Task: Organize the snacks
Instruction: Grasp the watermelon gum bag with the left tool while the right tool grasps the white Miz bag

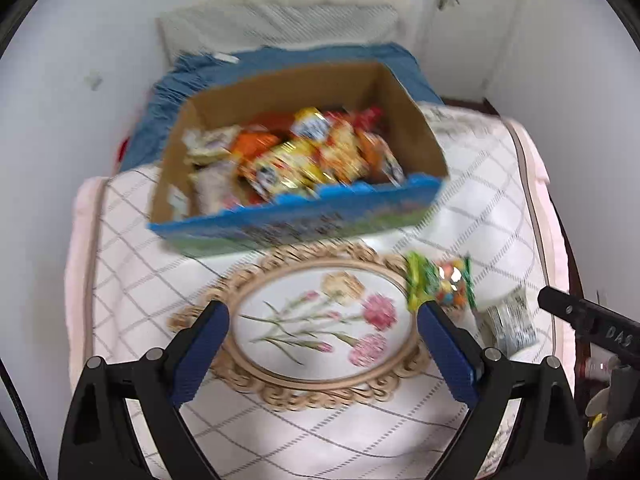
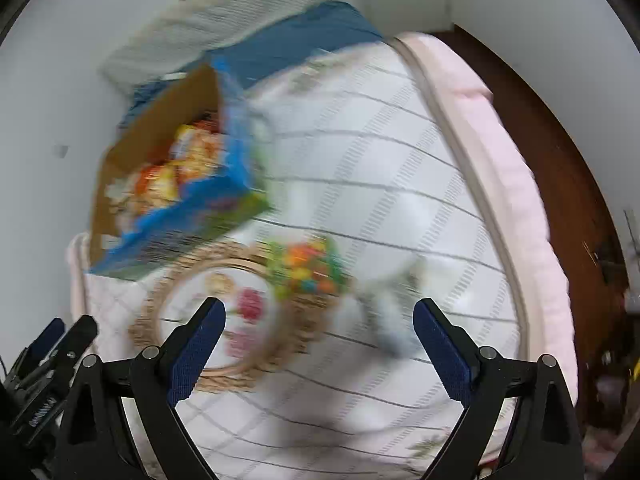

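Note:
A cardboard box (image 1: 408,120) with a blue printed front holds several orange, yellow and white snack packets (image 1: 304,156); it stands at the back of a quilted table cover. A green bag of coloured candies (image 1: 444,280) and a small grey-white packet (image 1: 512,320) lie loose in front of it, to the right. My left gripper (image 1: 322,320) is open and empty above a floral oval mat. In the blurred right wrist view the box (image 2: 132,152), candy bag (image 2: 308,268) and grey packet (image 2: 388,308) appear; my right gripper (image 2: 318,320) is open and empty, near the grey packet.
A floral oval mat with a woven rim (image 1: 320,320) lies mid-table. A blue cloth (image 1: 280,56) and white cushion (image 1: 280,12) sit behind the box against the wall. The quilted cover's pink edge (image 2: 520,208) drops to dark wood at right. The right gripper shows in the left wrist view (image 1: 580,316).

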### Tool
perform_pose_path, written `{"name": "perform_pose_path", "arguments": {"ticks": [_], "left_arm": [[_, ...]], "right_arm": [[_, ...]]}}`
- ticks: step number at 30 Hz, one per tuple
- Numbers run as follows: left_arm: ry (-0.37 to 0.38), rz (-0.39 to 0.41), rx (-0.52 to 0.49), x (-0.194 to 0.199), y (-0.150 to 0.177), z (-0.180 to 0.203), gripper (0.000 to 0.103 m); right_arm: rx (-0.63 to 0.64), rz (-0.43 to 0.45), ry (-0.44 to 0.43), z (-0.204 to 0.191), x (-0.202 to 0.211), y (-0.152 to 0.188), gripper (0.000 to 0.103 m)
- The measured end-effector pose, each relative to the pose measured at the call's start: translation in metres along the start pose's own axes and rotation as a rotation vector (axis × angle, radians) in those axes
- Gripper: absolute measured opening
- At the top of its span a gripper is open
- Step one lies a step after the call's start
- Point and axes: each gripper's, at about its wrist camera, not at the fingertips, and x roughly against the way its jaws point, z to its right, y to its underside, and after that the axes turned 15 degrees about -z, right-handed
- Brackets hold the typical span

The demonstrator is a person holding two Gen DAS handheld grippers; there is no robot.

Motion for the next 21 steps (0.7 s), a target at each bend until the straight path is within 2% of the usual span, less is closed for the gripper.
{"name": "perform_pose_path", "arguments": {"ticks": [6,13,15,17,20,21], "left_arm": [[-0.045,-0.071,-0.12,-0.041,-0.011,0.051,0.096],[-0.099,-0.11,-0.346,-0.081,-0.029,0.098,0.096],[-0.118,-0.114,-0.429,-0.092,-0.034,0.11,0.096],[-0.141,-0.106,-0.536,-0.102,-0.038,0.125,0.096],[-0.167,-0.107,-0.689,-0.116,-0.041,0.147,0.096],[-0.169,-0.12,-0.729,-0.121,-0.042,0.153,0.096]], "right_arm": [[0.062,-0.138,0.143,0.03,-0.056,-0.009,0.097],[0.089,-0.262,0.168,0.045,-0.117,-0.019,0.097],[0.114,-0.27,0.187,0.046,-0.128,-0.019,0.096],[0.129,-0.262,0.209,0.049,-0.13,-0.017,0.085],[0.11,-0.252,0.158,0.066,-0.124,-0.018,0.073],[0.098,-0.252,0.145,0.072,-0.122,-0.019,0.073]]}}
